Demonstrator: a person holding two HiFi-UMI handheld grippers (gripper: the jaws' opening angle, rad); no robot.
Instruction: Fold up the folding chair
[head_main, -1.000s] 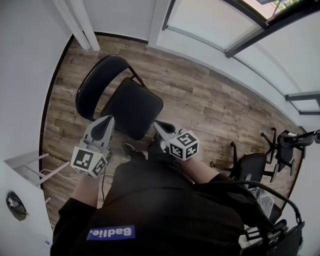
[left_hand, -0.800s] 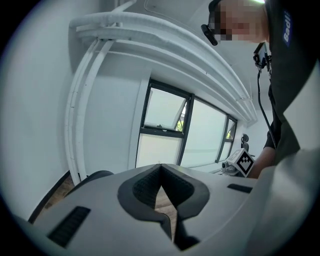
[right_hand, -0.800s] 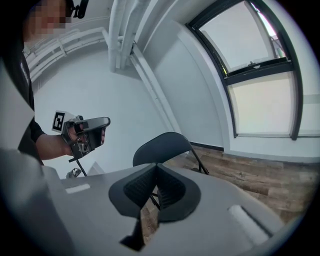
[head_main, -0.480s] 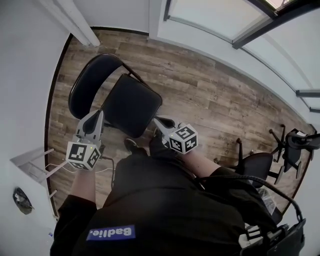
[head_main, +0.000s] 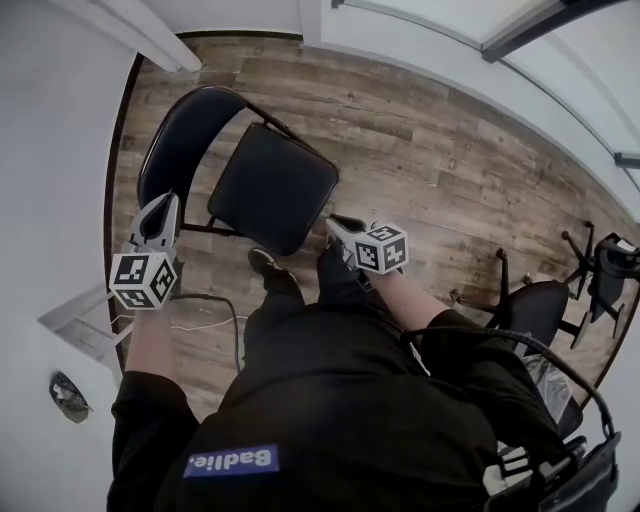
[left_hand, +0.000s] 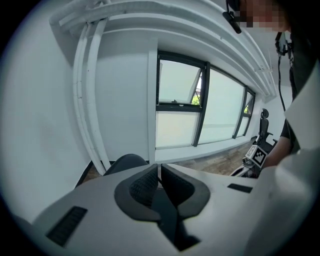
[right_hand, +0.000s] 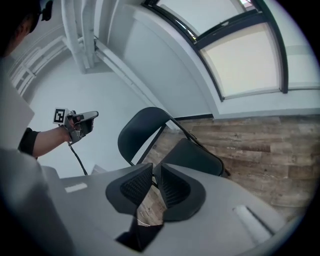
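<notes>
The folding chair stands unfolded on the wood floor, with its black seat (head_main: 272, 187) and its curved black backrest (head_main: 185, 140) on a thin dark frame. My left gripper (head_main: 164, 206) is shut and empty. It hangs just by the backrest's near end, and whether it touches I cannot tell. In the left gripper view its jaws (left_hand: 159, 167) meet above the backrest's top (left_hand: 125, 161). My right gripper (head_main: 336, 224) is by the seat's near right corner. Its jaws (right_hand: 153, 167) are opening by a narrow gap with nothing between them, and they point at the seat (right_hand: 195, 156).
White walls close in on the left, and windows run along the far side. A cable (head_main: 205, 300) lies on the floor by my left leg. Black office chairs (head_main: 525, 315) stand at the right. White pipes (right_hand: 82, 30) run up the corner behind the chair.
My left gripper has moved left, from the seat's front edge to the backrest's near end. My right gripper has sunk toward the seat's near right corner.
</notes>
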